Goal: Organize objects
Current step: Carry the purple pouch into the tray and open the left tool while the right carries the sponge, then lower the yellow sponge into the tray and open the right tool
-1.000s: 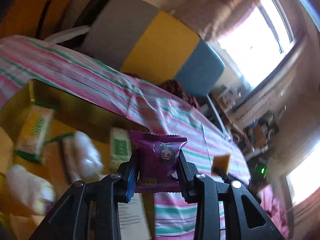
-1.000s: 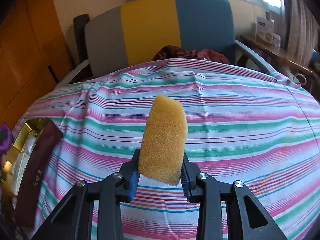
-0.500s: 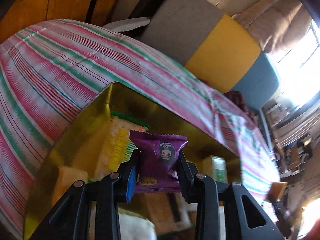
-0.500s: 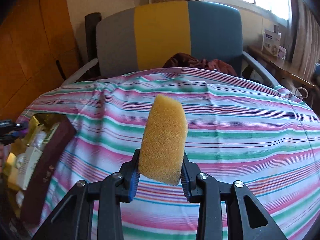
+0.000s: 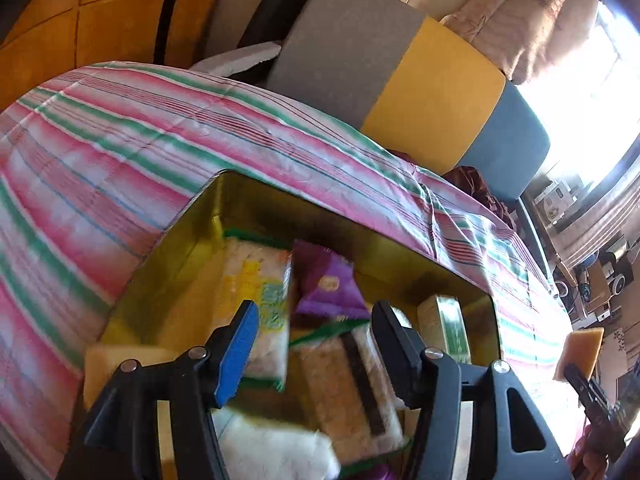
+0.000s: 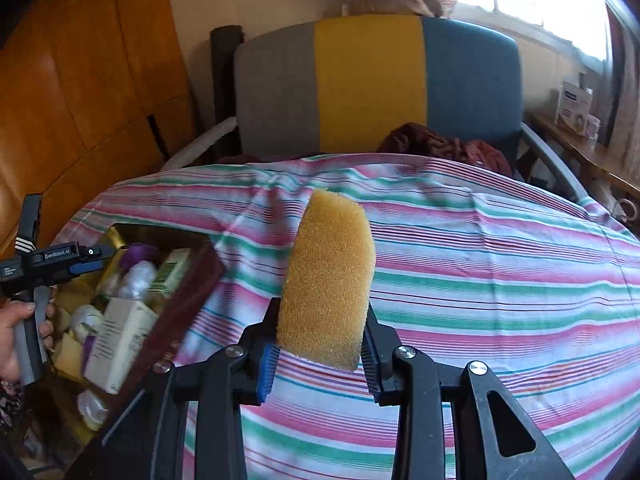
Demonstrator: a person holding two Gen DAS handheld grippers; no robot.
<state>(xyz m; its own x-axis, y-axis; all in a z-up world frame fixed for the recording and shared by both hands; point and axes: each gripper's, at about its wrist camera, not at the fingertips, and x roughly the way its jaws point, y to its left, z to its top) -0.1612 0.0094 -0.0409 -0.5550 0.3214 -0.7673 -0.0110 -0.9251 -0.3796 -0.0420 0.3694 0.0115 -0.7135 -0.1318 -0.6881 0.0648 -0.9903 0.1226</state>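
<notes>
purple snack packet (image 5: pixel 326 286) motion-blurred, gold tin (image 5: pixel 192 220) near side cut off by frame edge

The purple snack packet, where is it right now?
In the left wrist view the purple snack packet is in the gold box, lying beside a yellow-green packet, just beyond the opening left gripper, no longer pinched.

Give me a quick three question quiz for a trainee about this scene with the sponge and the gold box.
1. True or false: the right gripper is shut on the sponge.
2. Where is the purple packet? A. pressed between the left gripper's pads B. in the gold box beyond them C. on the striped cloth
3. Fill in: the left gripper is above the ____.

Key
1. True; both pads press its sides.
2. B; the left gripper's jaws are opening and the packet is clear of both pads.
3. Box.
</notes>
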